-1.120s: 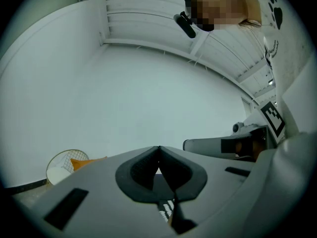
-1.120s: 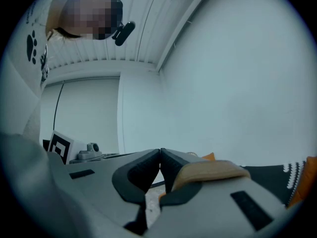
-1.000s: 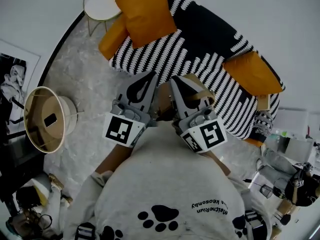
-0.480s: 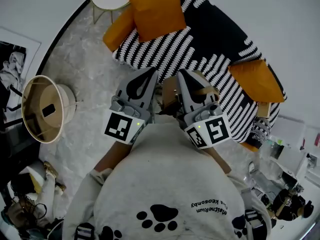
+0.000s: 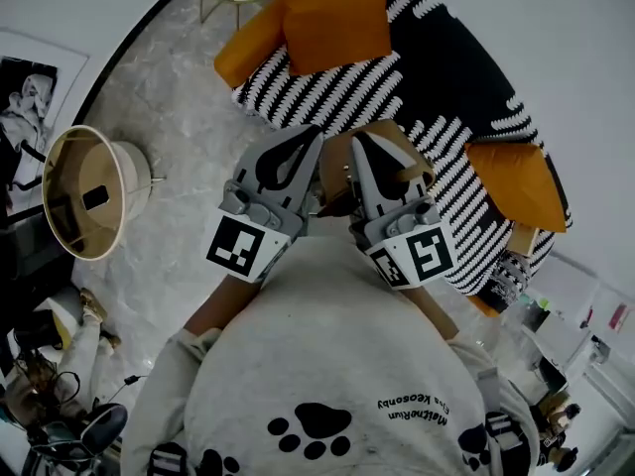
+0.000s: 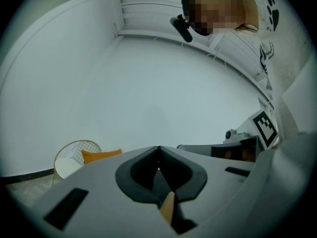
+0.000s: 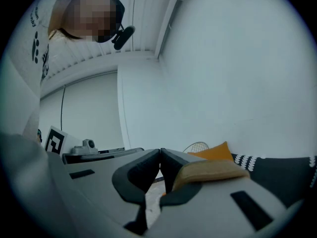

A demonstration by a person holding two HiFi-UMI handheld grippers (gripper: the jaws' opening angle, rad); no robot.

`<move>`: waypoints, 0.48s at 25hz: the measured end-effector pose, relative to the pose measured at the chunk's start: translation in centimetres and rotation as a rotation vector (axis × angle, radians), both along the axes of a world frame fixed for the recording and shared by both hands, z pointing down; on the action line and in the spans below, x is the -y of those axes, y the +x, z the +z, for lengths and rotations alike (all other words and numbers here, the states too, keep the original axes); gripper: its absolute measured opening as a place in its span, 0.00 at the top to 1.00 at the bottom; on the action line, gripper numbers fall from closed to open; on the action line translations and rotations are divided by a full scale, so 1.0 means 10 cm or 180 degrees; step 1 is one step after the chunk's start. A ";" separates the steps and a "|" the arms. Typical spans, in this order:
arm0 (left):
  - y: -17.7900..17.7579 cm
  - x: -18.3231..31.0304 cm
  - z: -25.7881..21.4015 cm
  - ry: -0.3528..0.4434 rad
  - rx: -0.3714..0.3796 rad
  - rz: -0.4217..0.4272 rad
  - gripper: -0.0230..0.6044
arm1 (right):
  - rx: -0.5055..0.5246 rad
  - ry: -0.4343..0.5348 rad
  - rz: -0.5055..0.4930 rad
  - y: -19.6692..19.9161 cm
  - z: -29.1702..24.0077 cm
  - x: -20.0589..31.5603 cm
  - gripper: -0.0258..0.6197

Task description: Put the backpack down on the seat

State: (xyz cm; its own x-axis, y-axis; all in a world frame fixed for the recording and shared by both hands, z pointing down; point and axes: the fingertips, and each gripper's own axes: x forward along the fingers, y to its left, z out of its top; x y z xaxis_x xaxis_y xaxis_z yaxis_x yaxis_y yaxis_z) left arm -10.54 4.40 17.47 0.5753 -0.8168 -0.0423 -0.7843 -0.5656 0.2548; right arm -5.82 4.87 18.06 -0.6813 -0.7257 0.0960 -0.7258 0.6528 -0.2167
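1. Backpack [image 5: 335, 172]: tan body hanging between the two grippers, just behind their tips and close to the person's chest; it is not yet on the seat
2. Strap [image 7: 218, 170]: tan band lying across the outer jaw of the right gripper and running toward the seam of its jaws; a tan sliver of like material shows low in the cleft of the left gripper
3. Left gripper [image 6: 158, 150]: jaws pressed together at the tips and, by judgement, pinching the backpack by that sliver
4. Right gripper [image 7: 160, 152]: jaws likewise pressed together, taken to nip the backpack by the strap; it sits just beside the left gripper
5. Seat [image 5: 327, 92]: black-and-white striped sofa, ahead of and below both jaw tips; one orange cushion [image 5: 332, 13] lies farther ahead, a second orange cushion [image 5: 516, 181] off the right gripper's outer side
6. Surroundings: lamp shade [image 5: 84, 191] well apart on the left gripper's outer side
7. Step in hand (judgement): carrying forward and lowering. To do it well, move both grippers together and level so the load does not swing, aim for the open striped patch between the cushions, and set the base well back from the front edge. Part the jaws only once the seat bears the weight, then slip the strap off the right jaw
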 end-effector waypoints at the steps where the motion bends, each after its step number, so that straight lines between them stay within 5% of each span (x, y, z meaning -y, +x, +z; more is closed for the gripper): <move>1: 0.01 0.08 0.01 -0.0010 -0.0001 -0.0012 0.93 | 0.0000 -0.0012 -0.0034 -0.01 0.02 0.09 0.91; 12: 0.12 0.87 0.05 -0.0008 -0.0012 -0.0202 0.93 | 0.0034 -0.0071 -0.0445 -0.01 0.16 0.95 0.91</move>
State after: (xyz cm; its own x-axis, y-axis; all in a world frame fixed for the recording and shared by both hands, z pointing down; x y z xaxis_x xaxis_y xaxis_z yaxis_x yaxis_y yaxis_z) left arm -9.34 -4.30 17.96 0.5223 -0.8517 -0.0422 -0.8176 -0.5142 0.2593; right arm -5.96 -4.58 19.63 -0.7766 -0.6214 0.1033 -0.6258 0.7423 -0.2395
